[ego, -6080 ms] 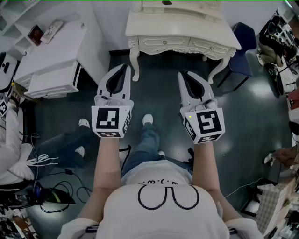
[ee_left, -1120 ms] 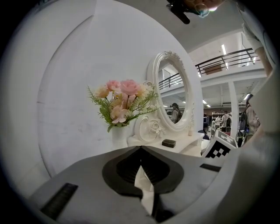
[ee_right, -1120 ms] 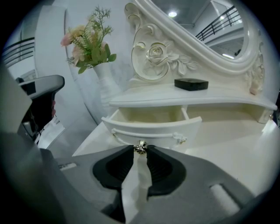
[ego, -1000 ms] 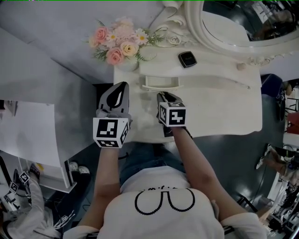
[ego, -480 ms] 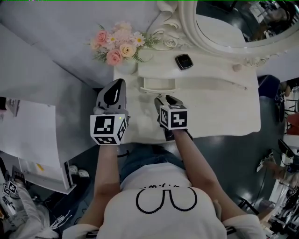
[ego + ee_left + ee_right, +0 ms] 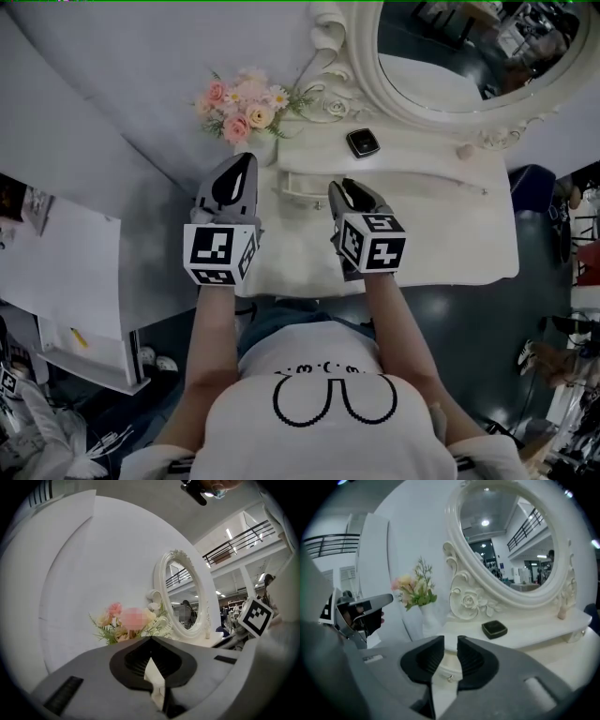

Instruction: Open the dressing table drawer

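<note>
The white dressing table (image 6: 441,244) has a small drawer (image 6: 302,183) in the raised shelf under its oval mirror (image 6: 450,47). In the right gripper view the drawer front shows a small metal knob (image 6: 450,678) beyond the jaws. My right gripper (image 6: 352,190) hovers over the tabletop just right of the drawer. Its jaws have just been closing and stand a narrow gap apart, with nothing between them (image 6: 451,641). My left gripper (image 6: 239,164) is held level at the table's left end, near the flowers (image 6: 242,101), with its tips together (image 6: 151,638).
A small black box (image 6: 364,142) lies on the shelf right of the drawer. A vase of pink flowers (image 6: 412,590) stands at the shelf's left end. A white panel (image 6: 56,253) leans left of the table. A grey wall rises behind it.
Six seconds ago I stood back from the table; now I am at its front edge. Over the last second both grippers have risen, the right one more, and it sits slightly further right.
</note>
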A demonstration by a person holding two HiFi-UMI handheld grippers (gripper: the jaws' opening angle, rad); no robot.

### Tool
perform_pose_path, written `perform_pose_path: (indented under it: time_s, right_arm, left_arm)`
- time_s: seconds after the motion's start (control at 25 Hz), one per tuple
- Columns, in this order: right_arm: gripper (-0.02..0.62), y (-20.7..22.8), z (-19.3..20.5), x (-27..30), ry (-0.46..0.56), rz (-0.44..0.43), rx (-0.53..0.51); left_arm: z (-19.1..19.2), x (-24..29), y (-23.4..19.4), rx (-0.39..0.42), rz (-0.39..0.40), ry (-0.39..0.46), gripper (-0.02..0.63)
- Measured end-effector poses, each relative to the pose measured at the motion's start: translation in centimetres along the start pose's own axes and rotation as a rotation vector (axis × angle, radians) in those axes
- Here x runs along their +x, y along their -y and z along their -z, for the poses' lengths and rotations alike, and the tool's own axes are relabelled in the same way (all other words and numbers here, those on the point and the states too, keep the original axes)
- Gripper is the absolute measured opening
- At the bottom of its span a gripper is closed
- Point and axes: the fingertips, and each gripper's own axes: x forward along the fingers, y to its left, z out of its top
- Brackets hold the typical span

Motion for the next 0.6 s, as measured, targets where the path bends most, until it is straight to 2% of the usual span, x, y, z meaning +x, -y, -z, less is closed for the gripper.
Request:
perform_pose_path:
  time_s: [0.08,0.12,0.4,0.6]
  right_arm:
    - [0.013,0.2,-2.7,-1.3,0.085,0.027,-0.047]
    - [-0.005,0.2,-4.0,-2.0,0.125,0.038,-0.071]
    - [-0.006,-1.1,-12.9,-7.4,0.388,0.036,-0.247]
    - [-0.005,-3.0,-16.9,-11.2,0.537,0.026,-0.371]
  left_arm:
    - [-1.1,-0.1,0.2,0.017,0.0,0.021,-0.002]
    - [-1.6,-0.2,0.2,0.025,0.0,0.031,-0.002]
    - [-6.4,-0.9,0.7,0.116,-0.002,0.121,-0.002]
    - [-10.2,-1.7,0.6,0.15,-0.011,0.208,-0.002]
